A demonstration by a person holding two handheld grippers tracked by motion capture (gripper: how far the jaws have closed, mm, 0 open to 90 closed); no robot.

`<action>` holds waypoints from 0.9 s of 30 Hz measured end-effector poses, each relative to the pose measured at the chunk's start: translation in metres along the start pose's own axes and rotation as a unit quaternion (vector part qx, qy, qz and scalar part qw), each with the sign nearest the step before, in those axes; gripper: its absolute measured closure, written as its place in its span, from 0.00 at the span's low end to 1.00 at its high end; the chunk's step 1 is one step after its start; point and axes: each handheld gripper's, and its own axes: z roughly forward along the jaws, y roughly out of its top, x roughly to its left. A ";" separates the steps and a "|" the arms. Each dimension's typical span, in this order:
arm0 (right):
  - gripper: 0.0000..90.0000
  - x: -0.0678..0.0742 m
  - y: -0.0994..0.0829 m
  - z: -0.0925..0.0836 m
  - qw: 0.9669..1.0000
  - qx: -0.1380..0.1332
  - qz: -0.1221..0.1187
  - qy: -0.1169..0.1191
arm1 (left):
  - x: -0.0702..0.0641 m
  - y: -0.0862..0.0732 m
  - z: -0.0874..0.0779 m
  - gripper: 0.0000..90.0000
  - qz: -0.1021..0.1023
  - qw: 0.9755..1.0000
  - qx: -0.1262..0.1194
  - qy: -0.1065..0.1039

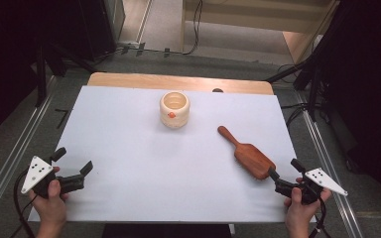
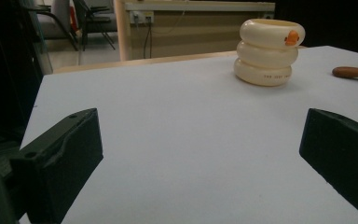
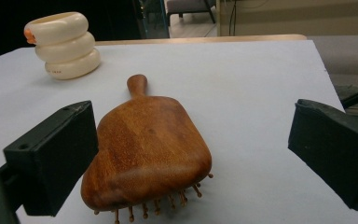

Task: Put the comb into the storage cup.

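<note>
Hands enter from the near edge of the high view, each carrying a claw. Table: a white sheet covers it, with a wooden strip bare along the far edge. Brush: a wooden paddle hairbrush lies bristles down at the right of the sheet, its handle pointing toward the far centre and its broad head nearest the right claw. Cup: a cream, ringed holder with a small orange mark stands upright at the far centre, well apart from the brush. Right claw: jaws wide and empty, just beside the head of the brush; in the right gripper view the head lies between the two jaws without either touching it. Left claw: jaws wide and empty, low over bare sheet at the near left, aimed toward the cup.

The step in hand is judged to be a grasp of the brush by the right claw. To do it well, the claw should advance until the jaws straddle the head across its narrower width, stay low enough to catch the wood above the bristles, and close squarely so the rounded back does not slip or the handle swing.
</note>
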 end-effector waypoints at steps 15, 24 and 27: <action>0.06 0.006 0.025 -0.002 0.999 0.034 -0.011 -0.019 | -0.004 0.000 0.003 0.00 0.016 1.000 0.014 0.007; 0.16 0.020 0.057 0.008 0.996 0.065 -0.056 -0.008 | -0.005 0.000 0.003 0.00 0.019 1.000 0.015 0.008; 0.22 0.022 0.068 0.015 0.995 0.079 -0.062 0.006 | -0.005 0.000 0.003 0.00 0.020 1.000 0.016 0.008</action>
